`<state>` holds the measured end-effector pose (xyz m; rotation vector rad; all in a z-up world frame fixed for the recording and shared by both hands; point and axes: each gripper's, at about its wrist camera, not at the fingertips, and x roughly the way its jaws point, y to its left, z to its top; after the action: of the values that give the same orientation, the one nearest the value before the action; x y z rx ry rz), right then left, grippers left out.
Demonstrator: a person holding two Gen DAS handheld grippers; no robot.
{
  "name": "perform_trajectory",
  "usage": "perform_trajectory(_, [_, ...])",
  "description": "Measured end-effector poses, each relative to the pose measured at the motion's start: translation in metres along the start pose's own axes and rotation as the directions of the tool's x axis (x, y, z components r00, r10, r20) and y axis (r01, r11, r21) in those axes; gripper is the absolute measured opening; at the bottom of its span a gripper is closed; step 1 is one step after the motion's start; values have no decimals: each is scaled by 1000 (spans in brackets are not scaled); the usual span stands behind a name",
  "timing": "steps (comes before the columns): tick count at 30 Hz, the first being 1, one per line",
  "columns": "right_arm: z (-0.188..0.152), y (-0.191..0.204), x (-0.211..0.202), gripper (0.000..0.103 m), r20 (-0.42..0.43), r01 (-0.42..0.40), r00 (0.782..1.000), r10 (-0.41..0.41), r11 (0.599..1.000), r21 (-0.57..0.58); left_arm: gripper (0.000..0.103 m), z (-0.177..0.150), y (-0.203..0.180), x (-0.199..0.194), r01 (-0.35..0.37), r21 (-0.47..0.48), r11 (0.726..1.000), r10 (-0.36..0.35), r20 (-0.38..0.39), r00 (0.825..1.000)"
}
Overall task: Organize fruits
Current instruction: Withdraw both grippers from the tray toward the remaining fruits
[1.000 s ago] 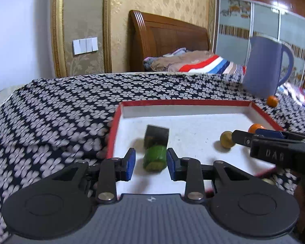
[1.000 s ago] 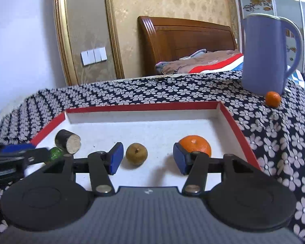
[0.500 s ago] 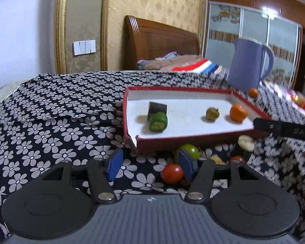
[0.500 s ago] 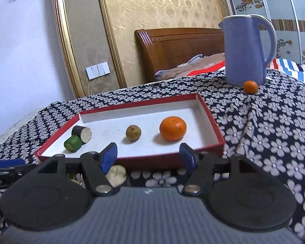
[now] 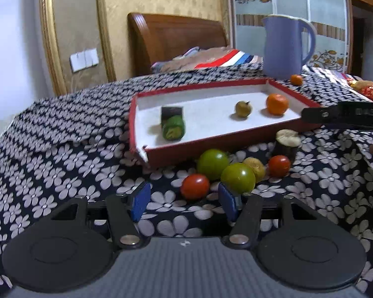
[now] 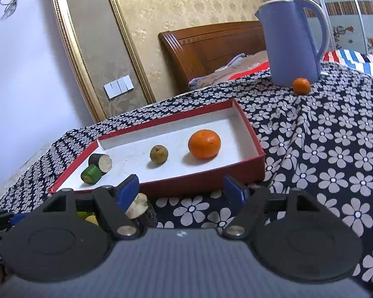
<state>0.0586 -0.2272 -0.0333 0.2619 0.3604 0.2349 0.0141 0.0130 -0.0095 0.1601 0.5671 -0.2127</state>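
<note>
Four fruits lie in the red tray (image 5: 281,139) on the flowered tablecloth (image 5: 62,149): an orange (image 5: 277,104) near its right edge. A blue jug (image 5: 286,47) stands behind. The left gripper (image 5: 184,202) is released, empty. The right gripper (image 6: 184,190) is opening, empty; "DAS" shows on it.

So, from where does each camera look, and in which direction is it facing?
Left wrist: on the left gripper, facing the loose fruits before the red tray; its open fingers show, the right gripper enters from the right.
Right wrist: on the right gripper, jaws opening, empty, facing the red tray and blue jug.
Shared: tray, orange, jug.
</note>
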Motion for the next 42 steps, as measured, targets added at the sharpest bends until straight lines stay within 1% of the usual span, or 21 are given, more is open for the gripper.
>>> perform_trajectory(3, [0, -4, 3, 74, -14, -7, 1000, 7, 1000, 24, 59, 1, -8, -2, 11, 29, 1000, -12, 11, 1000])
perform_trajectory(5, [0, -6, 4, 74, -20, -5, 1000, 6, 999, 33, 59, 1, -10, 0, 3, 32, 999, -4, 7, 1000])
perform_trajectory(7, [0, -7, 4, 74, -22, -11, 1000, 12, 999, 42, 59, 2, -11, -3, 12, 29, 1000, -13, 16, 1000])
perform_trajectory(8, [0, -7, 4, 74, -23, -12, 1000, 13, 999, 48, 59, 2, -11, -4, 24, 16, 1000, -24, 16, 1000])
perform_trajectory(11, [-1, -11, 5, 74, -30, -18, 999, 20, 998, 67, 59, 5, -11, -11, 96, -30, 995, -95, 26, 995])
perform_trajectory(12, [-1, -11, 5, 74, -33, -20, 999, 23, 997, 72, 59, 6, -14, -13, 109, -35, 993, -107, 33, 994])
perform_trajectory(14, [-1, -12, 7, 74, -40, -21, 999, 24, 997, 78, 60, 9, -25, -13, 127, -16, 992, -126, 40, 991])
perform_trajectory(18, [-2, -12, 5, 74, -33, -27, 999, 30, 996, 84, 60, 11, -43, -2, 110, 29, 994, -110, 12, 994])
perform_trajectory(21, [-2, -13, 5, 74, -37, -32, 999, 35, 996, 88, 60, 10, -43, 5, 113, 12, 994, -113, -15, 994])
perform_trajectory(24, [-2, -13, 6, 74, -44, -32, 998, 36, 995, 90, 59, 11, -37, 9, 123, -30, 992, -124, -28, 992])
perform_trajectory(25, [-2, -13, 7, 74, -45, -32, 998, 37, 995, 91, 55, 11, -36, 10, 131, -39, 991, -132, -31, 991])
perform_trajectory(26, [-2, -13, 7, 74, -45, -32, 998, 37, 995, 92, 53, 11, -35, 11, 136, -43, 990, -137, -38, 990])
perform_trajectory(29, [-2, -13, 7, 75, -47, -30, 998, 35, 995, 95, 50, 9, -38, 13, 121, -30, 992, -122, -43, 992])
perform_trajectory(30, [-2, -13, 7, 75, -47, -30, 998, 35, 995, 96, 46, 10, -38, 13, 116, -32, 993, -117, -40, 992])
perform_trajectory(33, [-2, -13, 8, 75, -50, -29, 998, 34, 995, 93, 45, 12, -35, 14, 123, -54, 991, -125, -30, 992])
perform_trajectory(35, [-2, -13, 8, 75, -53, -28, 998, 33, 996, 90, 45, 12, -36, 19, 111, -51, 992, -114, -48, 992])
perform_trajectory(36, [-2, -13, 8, 75, -54, -27, 998, 32, 996, 89, 43, 12, -38, 21, 104, -43, 994, -106, -50, 993])
perform_trajectory(37, [-2, -13, 9, 75, -54, -27, 998, 32, 996, 89, 34, 12, -39, 21, 101, -36, 994, -103, -50, 993])
perform_trajectory(38, [-2, -13, 9, 75, -54, -27, 998, 32, 996, 89, 30, 12, -40, 21, 99, -30, 995, -101, -49, 994])
perform_trajectory(42, [-1, -14, 8, 75, -50, -26, 998, 31, 995, 93, 30, 11, -40, 20, 97, -26, 995, -98, -42, 994])
